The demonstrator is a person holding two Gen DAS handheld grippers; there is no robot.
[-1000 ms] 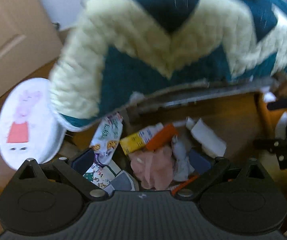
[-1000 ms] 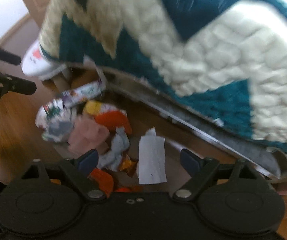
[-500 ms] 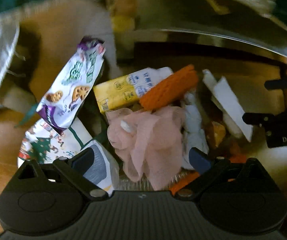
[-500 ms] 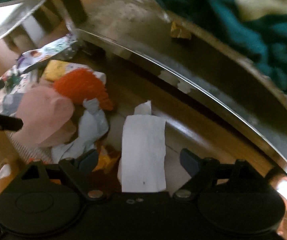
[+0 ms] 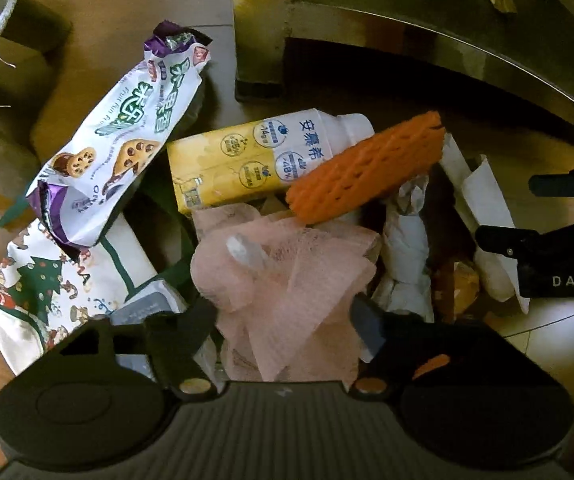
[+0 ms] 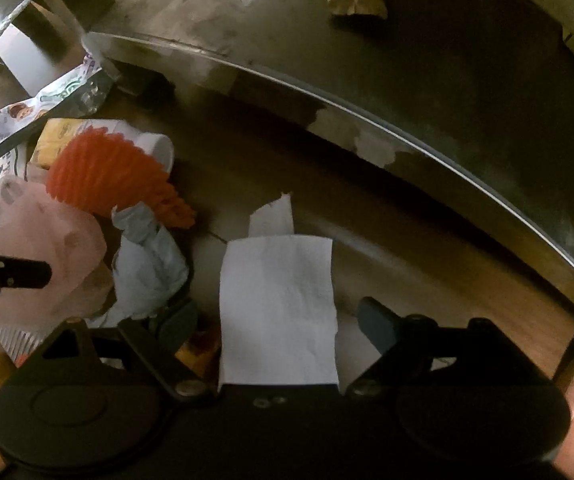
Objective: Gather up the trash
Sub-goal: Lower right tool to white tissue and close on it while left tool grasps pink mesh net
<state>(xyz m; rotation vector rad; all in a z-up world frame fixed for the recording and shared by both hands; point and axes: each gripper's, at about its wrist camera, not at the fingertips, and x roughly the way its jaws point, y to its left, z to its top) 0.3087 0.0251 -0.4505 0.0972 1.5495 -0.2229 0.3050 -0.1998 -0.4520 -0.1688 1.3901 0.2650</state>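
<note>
Left wrist view: the trash lies heaped on the floor under a low metal-edged ledge, and the left claw [image 5: 283, 312] stands released around a pink tissue [image 5: 287, 276]. That limp tissue may tear or slip, dragging the orange foam net [image 5: 363, 168] resting on its far edge. The right claw [image 6: 275, 320], also released, straddles one white napkin [image 6: 279, 304], which lies flat and may be hard to pinch. I count one cookie wrapper [image 5: 123, 136], one yellow bottle [image 5: 247, 160], one paper plate [image 5: 47, 292], one crumpled white tissue [image 5: 405, 248].

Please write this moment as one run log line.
left gripper: open over pink net | right gripper: open around tissue
</note>
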